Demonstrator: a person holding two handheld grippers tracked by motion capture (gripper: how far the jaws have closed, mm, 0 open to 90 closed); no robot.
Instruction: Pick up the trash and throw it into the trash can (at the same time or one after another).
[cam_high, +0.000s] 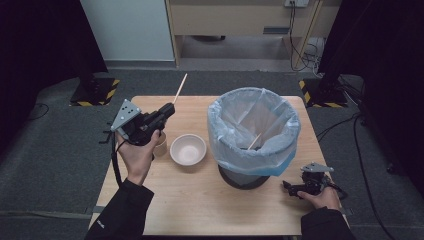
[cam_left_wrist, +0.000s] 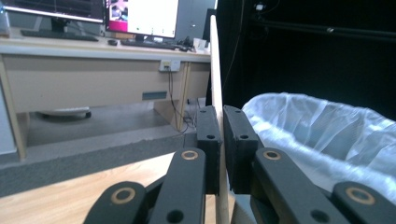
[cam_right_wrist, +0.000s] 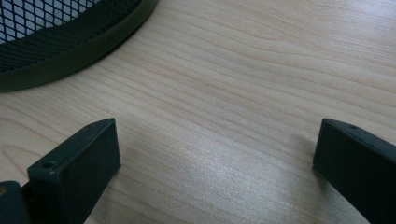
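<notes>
- Holding a thin wooden stick (cam_high: 179, 89), the left gripper (cam_high: 167, 111) is raised above the left side of the table (cam_high: 200, 200); its jaws are clamped on the stick's lower part, as the left gripper view shows (cam_left_wrist: 215, 70).
- The stick points up and away from the person, its free end out past the table's far edge. Below the gripper stand a small paper cup (cam_high: 161, 145) and, just beside it, a white bowl (cam_high: 188, 149).
- The waste bin (cam_high: 254, 131), lined with a pale blue bag, sits to the right of the bowl; another stick (cam_high: 254, 142) already lies inside, leaning on the liner.
- The right gripper (cam_high: 300, 189) rests low on the table near the bin's base, jaws spread wide with nothing between them — bare wood shows in the gap (cam_right_wrist: 215, 158), and the bin's black mesh foot (cam_right_wrist: 70, 51) is close by.
- Handling, as a judgement: the stick looks very light and stiff but slender, so it could snap under a hard squeeze or swivel in the pads if pinched too near one end. A hold nearer the middle would steady it — the present grip is low, leaving a long free length to wag.
- It seems bound for the bin.
</notes>
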